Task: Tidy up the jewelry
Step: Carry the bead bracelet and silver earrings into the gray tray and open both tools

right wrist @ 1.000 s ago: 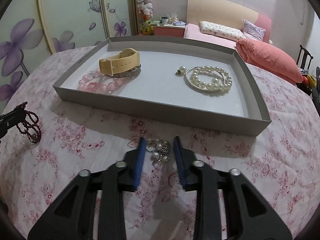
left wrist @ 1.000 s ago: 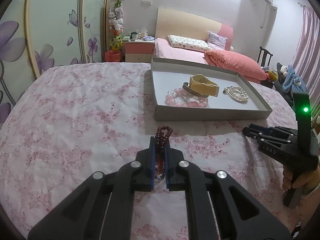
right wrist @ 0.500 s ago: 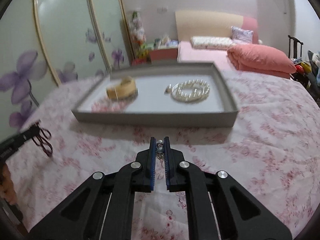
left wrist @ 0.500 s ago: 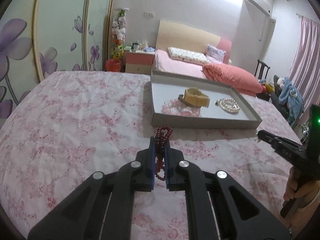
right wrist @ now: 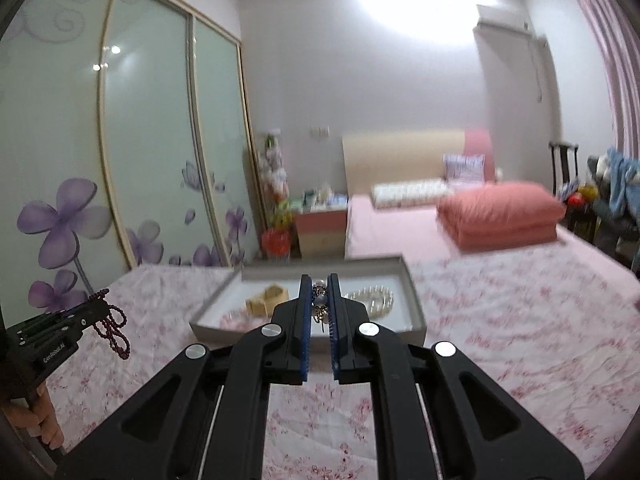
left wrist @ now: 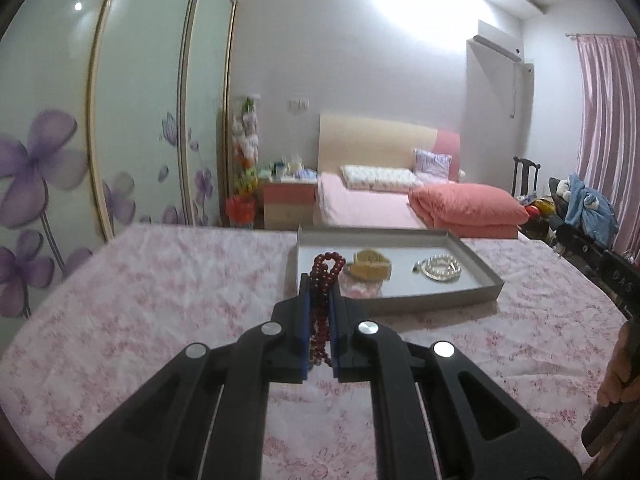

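Left wrist view: left tool [left wrist: 319, 296] clamped on a dark red bead strand [left wrist: 322, 280], round glossy beads, long axis running along the fingers, looped end poking forward, held above the pink floral worktop [left wrist: 160, 304]. Right wrist view: right tool [right wrist: 320, 300] pinched on a small pearl-and-metal piece [right wrist: 319, 300], partly blurred. Beyond both, grey shallow tray [right wrist: 416, 308] holds a tan watch [left wrist: 372, 265] and a pearl bracelet [left wrist: 440, 267].

The right gripper [right wrist: 320, 300] pinches a pearl-and-metal trinket [right wrist: 319, 303] above the grey tray [right wrist: 414, 304]; the left gripper [right wrist: 94, 310] (far left) dangles dark red beads [right wrist: 114, 332].
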The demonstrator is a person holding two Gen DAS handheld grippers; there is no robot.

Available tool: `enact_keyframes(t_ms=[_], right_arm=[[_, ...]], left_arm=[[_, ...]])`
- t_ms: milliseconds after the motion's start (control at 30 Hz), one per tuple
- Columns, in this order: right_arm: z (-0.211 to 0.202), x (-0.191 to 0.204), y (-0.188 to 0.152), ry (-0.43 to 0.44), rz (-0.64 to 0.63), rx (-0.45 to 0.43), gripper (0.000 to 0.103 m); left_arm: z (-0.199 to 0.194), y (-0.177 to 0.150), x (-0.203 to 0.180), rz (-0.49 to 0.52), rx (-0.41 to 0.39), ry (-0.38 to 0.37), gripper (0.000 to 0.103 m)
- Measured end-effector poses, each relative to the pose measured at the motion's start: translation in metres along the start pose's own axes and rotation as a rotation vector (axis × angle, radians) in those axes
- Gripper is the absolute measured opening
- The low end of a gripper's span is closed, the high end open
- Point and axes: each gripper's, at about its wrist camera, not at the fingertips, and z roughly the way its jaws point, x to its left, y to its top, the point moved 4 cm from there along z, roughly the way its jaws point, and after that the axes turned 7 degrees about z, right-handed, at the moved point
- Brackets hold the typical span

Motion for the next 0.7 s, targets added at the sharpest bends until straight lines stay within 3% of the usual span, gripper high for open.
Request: enact_keyframes(t_ms=[400, 700], right_arm=[[-0.026, 0.012, -0.003, -0.006, -0.057, -0.137, 0.008], [-0.026, 0.009, -0.012, -0.03, -0.076, -0.132, 0.008]], left_arm=[[-0.024, 0.003, -0.027, 0.052, -0.096, 0.017, 0.009], [-0.025, -0.002, -0.044, 0.078, -0.106, 0.01, 0.009]])
